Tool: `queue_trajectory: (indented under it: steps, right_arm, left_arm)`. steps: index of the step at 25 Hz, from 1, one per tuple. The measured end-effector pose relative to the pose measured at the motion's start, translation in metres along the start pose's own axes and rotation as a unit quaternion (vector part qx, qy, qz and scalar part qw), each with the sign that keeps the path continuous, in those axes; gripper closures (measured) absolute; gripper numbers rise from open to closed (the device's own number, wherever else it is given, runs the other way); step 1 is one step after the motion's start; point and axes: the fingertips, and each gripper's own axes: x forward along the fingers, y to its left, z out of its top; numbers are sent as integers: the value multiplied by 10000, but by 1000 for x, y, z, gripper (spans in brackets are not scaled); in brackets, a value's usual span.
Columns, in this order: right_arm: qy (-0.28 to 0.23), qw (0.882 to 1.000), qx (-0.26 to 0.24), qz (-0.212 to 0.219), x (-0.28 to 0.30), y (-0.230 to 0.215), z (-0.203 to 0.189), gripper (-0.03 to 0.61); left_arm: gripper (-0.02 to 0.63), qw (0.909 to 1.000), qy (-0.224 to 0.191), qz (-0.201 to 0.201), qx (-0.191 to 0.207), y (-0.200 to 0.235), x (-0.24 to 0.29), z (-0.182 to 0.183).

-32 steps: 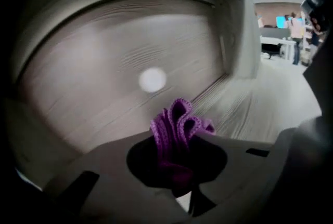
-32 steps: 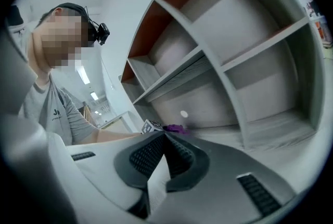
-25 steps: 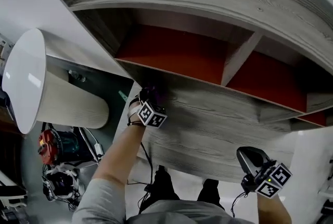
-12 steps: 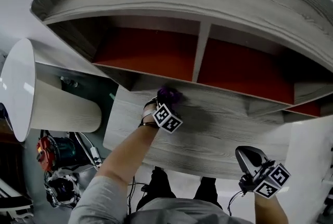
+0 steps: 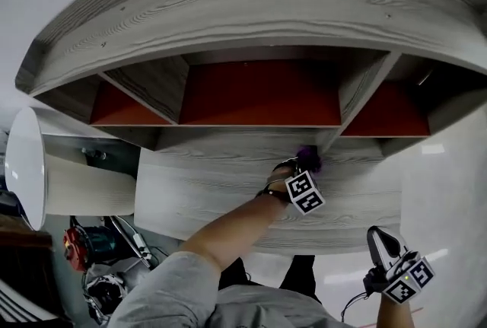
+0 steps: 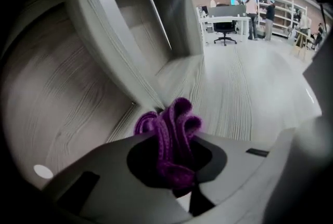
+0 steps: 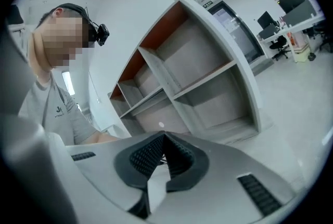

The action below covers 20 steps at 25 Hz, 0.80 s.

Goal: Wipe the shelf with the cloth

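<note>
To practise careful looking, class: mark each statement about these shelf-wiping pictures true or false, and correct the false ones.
1. The left tool grips a purple cloth. True.
2. The right tool holds a sponge. False: its jaws are together with nothing between them.
3. The cloth is at the grey shelf, close to an upright divider. True.
4. The back panels of the compartments are blue. False: they are red.
</note>
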Motion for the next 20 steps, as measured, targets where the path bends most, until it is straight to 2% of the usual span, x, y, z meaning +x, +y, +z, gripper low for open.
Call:
queue_trajectory:
  steps: [3,5,10,15,20]
  right_arm:
    - [-91,9999,-10,42,-7,-1,-3,557]
    - [-104,9997,-108,200,2,10,-4,557]
    - [91,9922,-763,983,53,53,3,557]
    - [438,9663,-1456,2075,116,102,8,557]
    - [641,9392,-2013,2707,173,133,-1,557]
  left_arm:
    - [551,9999,-126,-47,-11,2,-7,-4]
    - [551,9997,-184,79,-147,13,-21,-18]
    - [552,9932,-171,951,-653,78,-95,-88]
    - [552,9735,261,1971,-1133,135,-175,-186]
    - [552,9515,396,2830,-1142,182,-226,-248]
